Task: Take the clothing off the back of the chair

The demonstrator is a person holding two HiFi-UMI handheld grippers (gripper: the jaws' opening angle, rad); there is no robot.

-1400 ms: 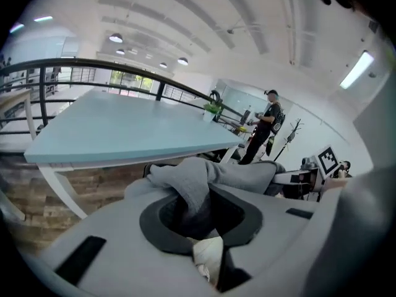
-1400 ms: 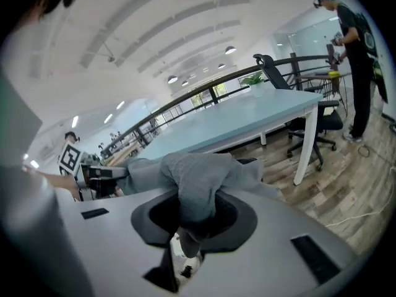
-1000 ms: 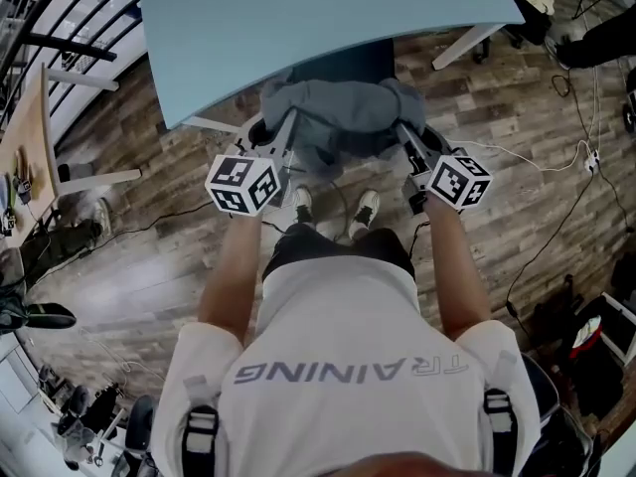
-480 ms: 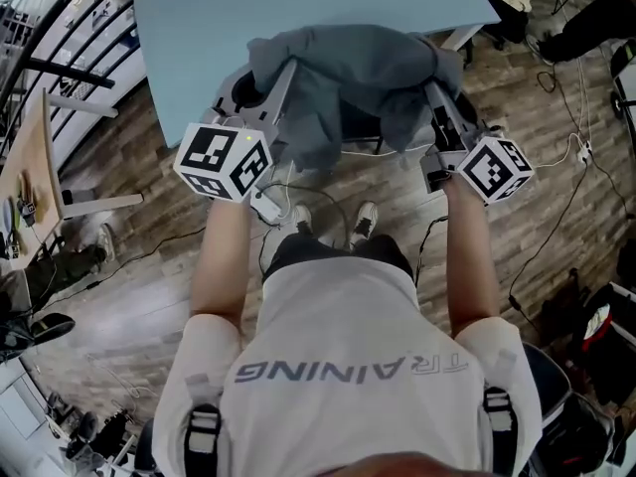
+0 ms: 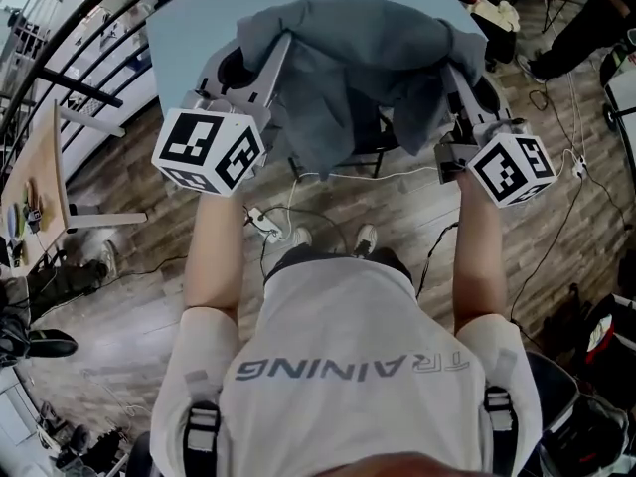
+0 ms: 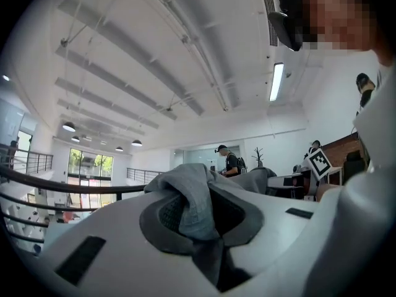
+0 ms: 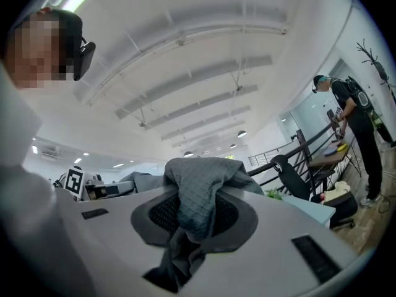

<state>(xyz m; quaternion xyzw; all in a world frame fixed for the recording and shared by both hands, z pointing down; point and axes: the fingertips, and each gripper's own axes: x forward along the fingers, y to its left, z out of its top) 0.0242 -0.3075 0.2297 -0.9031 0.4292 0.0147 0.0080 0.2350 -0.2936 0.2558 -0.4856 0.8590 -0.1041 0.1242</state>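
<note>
A grey quilted garment (image 5: 358,68) hangs stretched between my two grippers, raised in front of the light blue table (image 5: 189,38). My left gripper (image 5: 266,63) is shut on the garment's left edge, and the left gripper view shows a fold of the cloth (image 6: 193,200) pinched between the pads. My right gripper (image 5: 459,78) is shut on the right edge, where the cloth (image 7: 199,203) bunches between its jaws in the right gripper view. Below the hanging cloth a dark part of the chair (image 5: 376,149) shows; most of it is hidden.
A white power strip (image 5: 260,222) and cables lie on the wooden floor by the person's feet. A wooden desk (image 5: 25,197) stands at the left, behind a railing. Another person's legs (image 5: 586,18) are at the top right.
Both grippers have risen together with the garment. It has come up off the chair back and now hangs higher, in front of the table.
</note>
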